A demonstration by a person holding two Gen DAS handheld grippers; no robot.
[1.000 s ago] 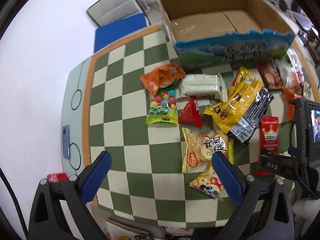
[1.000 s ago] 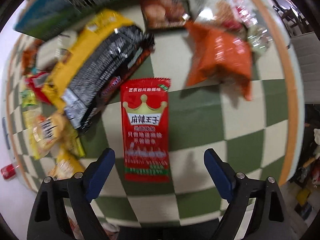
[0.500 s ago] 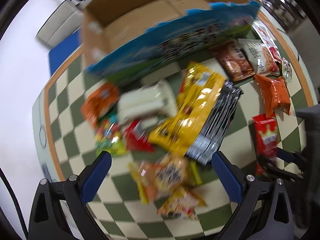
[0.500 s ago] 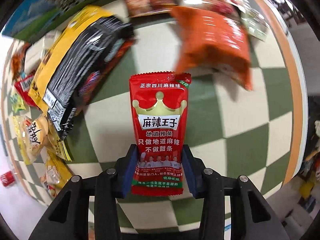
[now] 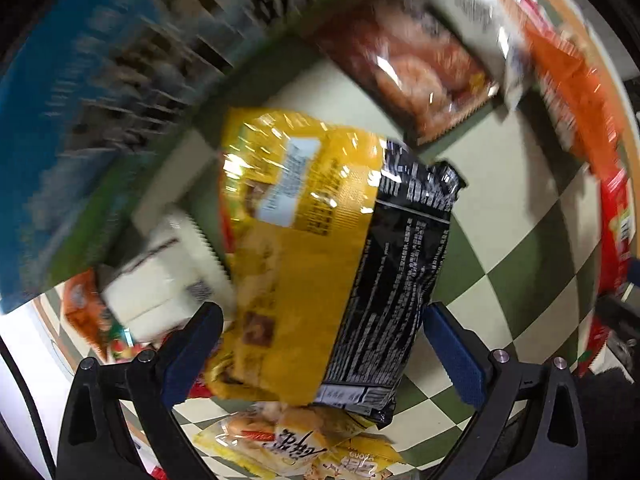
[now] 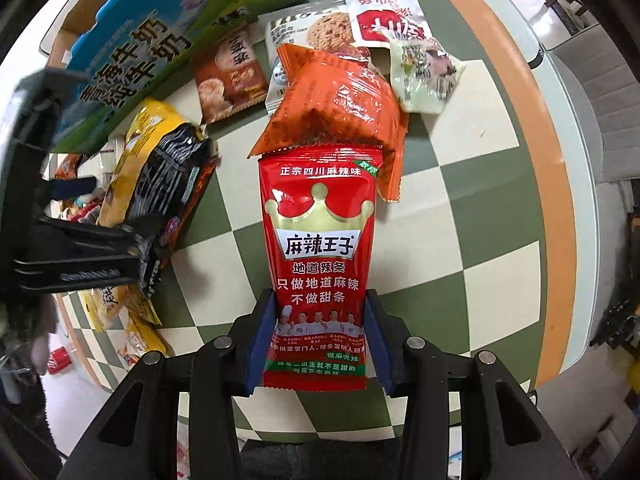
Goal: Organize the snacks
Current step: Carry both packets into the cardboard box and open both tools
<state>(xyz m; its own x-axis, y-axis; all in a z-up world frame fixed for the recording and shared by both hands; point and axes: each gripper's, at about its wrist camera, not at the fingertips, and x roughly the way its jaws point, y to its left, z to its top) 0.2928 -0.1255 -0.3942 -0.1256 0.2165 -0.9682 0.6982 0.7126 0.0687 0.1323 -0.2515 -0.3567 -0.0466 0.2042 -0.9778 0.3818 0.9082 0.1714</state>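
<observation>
My right gripper (image 6: 318, 344) is shut on a red spicy-strip packet (image 6: 320, 256) with a gold crown, held above the checkered table (image 6: 472, 216). My left gripper (image 5: 320, 350) is open, its blue pads on either side of the near end of a large yellow and black snack bag (image 5: 320, 264); that bag also shows in the right wrist view (image 6: 156, 176). The blue and green cardboard box (image 5: 84, 120) stands behind it, blurred; the right wrist view shows it too (image 6: 152, 48).
An orange packet (image 6: 336, 108), a brown cookie packet (image 6: 230, 76), a white cookie packet (image 6: 312, 28), a red-and-white pouch (image 6: 380, 4) and a pale candy bag (image 6: 428, 76) lie beyond the red packet. A white packet (image 5: 168, 276) and small yellow snacks (image 5: 288, 440) lie near my left gripper.
My right gripper has closed on the red packet and lifted it off the table. My left gripper has moved forward and right, down to the yellow and black bag.
</observation>
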